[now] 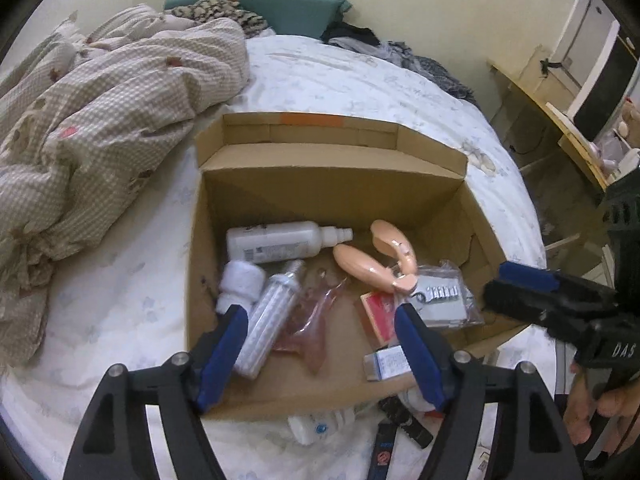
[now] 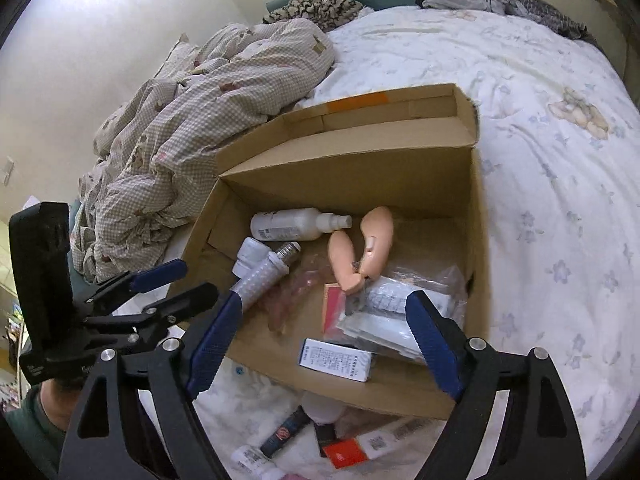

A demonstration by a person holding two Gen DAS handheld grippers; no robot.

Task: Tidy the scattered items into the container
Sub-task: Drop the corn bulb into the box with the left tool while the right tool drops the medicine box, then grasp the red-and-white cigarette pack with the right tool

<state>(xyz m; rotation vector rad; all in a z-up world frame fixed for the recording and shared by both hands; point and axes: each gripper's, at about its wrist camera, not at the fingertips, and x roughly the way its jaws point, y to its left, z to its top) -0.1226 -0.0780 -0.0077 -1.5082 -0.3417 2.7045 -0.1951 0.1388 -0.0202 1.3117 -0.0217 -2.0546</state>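
Both grippers hang over the near rim of the cardboard box [image 1: 332, 200], which sits on the bed [image 1: 360, 80] with its flaps up. The left gripper [image 1: 320, 344] is released: its blue pads stand wide apart with nothing pressed between them, though a corn-cob LED bulb [image 1: 266, 316] lies just beyond and beside its left pad. The right gripper [image 2: 324, 332] is likewise released, empty, with a small white carton [image 2: 336, 360] lying on the box floor between and just ahead of its pads. The step in hand appears to be the end of a drop-off into the box, both tools now free. Already inside, ahead of the tongs: a white spray bottle [image 1: 280, 244], a peach clip [image 1: 380, 256], a clear packet [image 1: 444, 300] and a red card [image 1: 378, 316]. Still outside, below and behind the pads, remain a white bottle [image 1: 316, 426], a dark tube [image 2: 286, 432] and a red-orange packet [image 2: 344, 454] on the sheet. The next move likely calls for drawing back over the rim and lowering onto one of these. The dark tube's long axis runs diagonally, lower left to upper right in the right wrist view, so the jaws should straddle it crosswise. The bulb's screw base points away from the tongs, toward the spray bottle.
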